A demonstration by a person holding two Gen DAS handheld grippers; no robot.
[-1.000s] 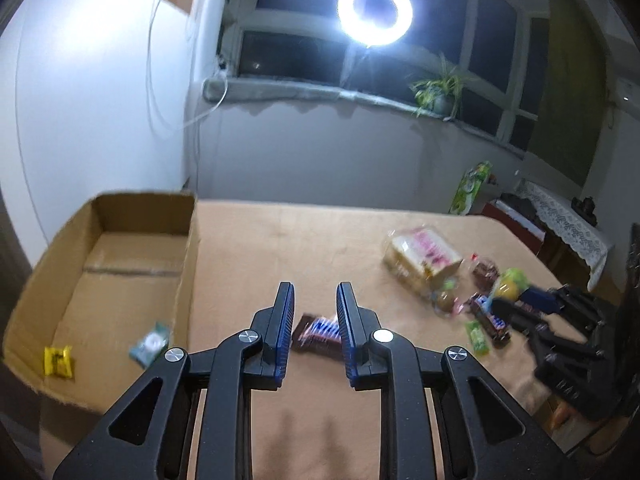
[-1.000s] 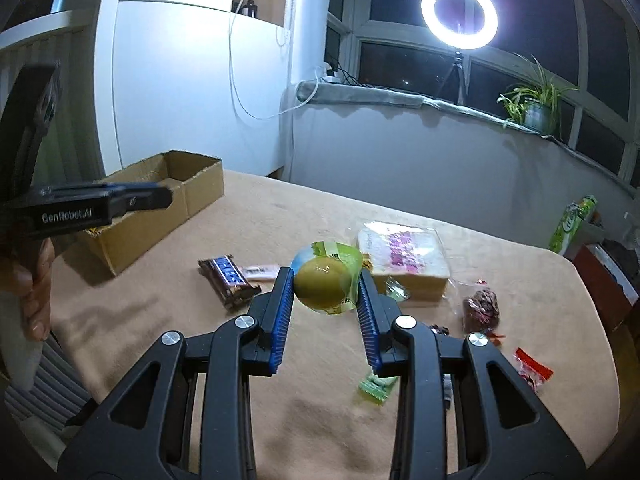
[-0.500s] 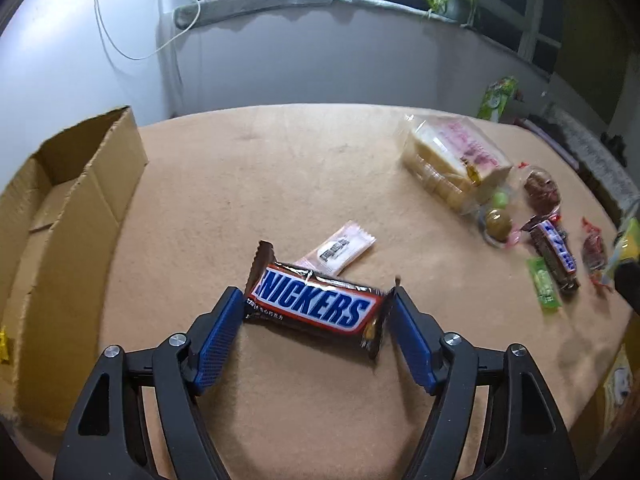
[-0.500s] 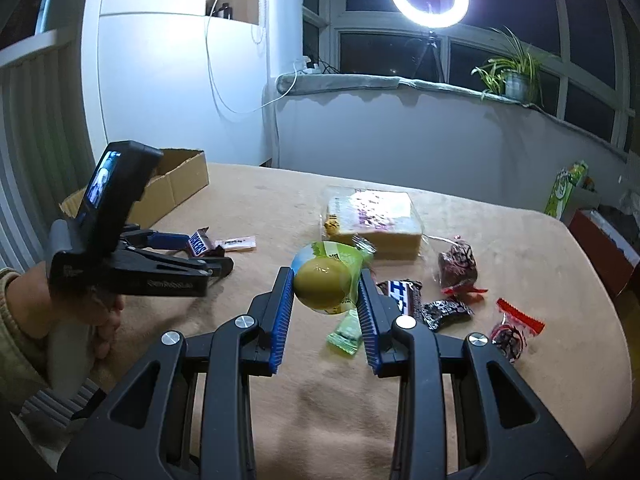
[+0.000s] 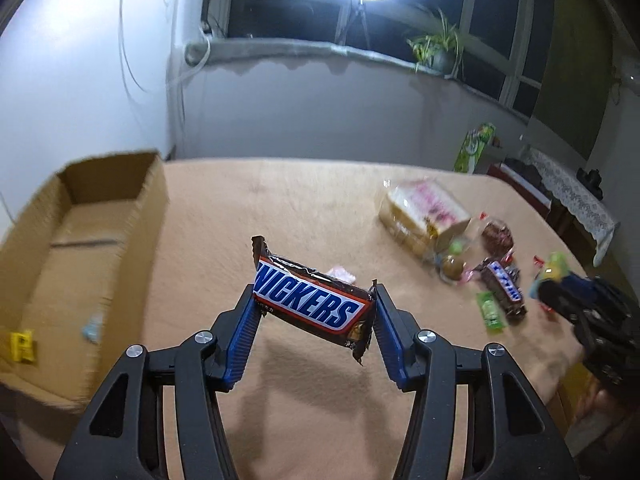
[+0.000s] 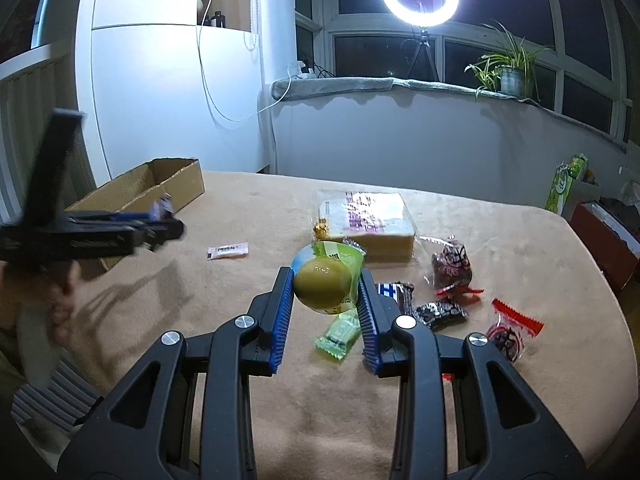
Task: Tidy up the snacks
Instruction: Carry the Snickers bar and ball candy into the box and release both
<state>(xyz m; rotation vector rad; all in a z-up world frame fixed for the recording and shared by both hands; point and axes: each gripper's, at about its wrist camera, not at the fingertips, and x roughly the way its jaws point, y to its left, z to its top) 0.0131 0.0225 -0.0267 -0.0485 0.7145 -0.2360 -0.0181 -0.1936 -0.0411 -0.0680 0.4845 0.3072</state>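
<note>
My left gripper (image 5: 314,304) is shut on a Snickers bar (image 5: 310,302), held lengthwise between the jaws and lifted above the tan table (image 5: 280,208). The open cardboard box (image 5: 92,232) lies to its left, with a yellow sweet (image 5: 22,346) and a pale packet (image 5: 93,326) inside. My right gripper (image 6: 325,284) is shut on a yellow-green packaged snack (image 6: 326,280), held above the table. In the right wrist view the left gripper (image 6: 170,222) shows at the left, near the box (image 6: 148,188).
On the table lie a bread pack (image 6: 366,220), a small pink-white sachet (image 6: 228,251), a green sweet (image 6: 338,336), a second Snickers (image 6: 396,292), dark and red wrapped snacks (image 6: 452,266). The right gripper appears at the right in the left wrist view (image 5: 560,292). The table edge runs along the right.
My left gripper has closed on the Snickers bar and lifted it off the table, swinging up and toward the box. My right gripper has stayed shut on the yellow-green snack.
</note>
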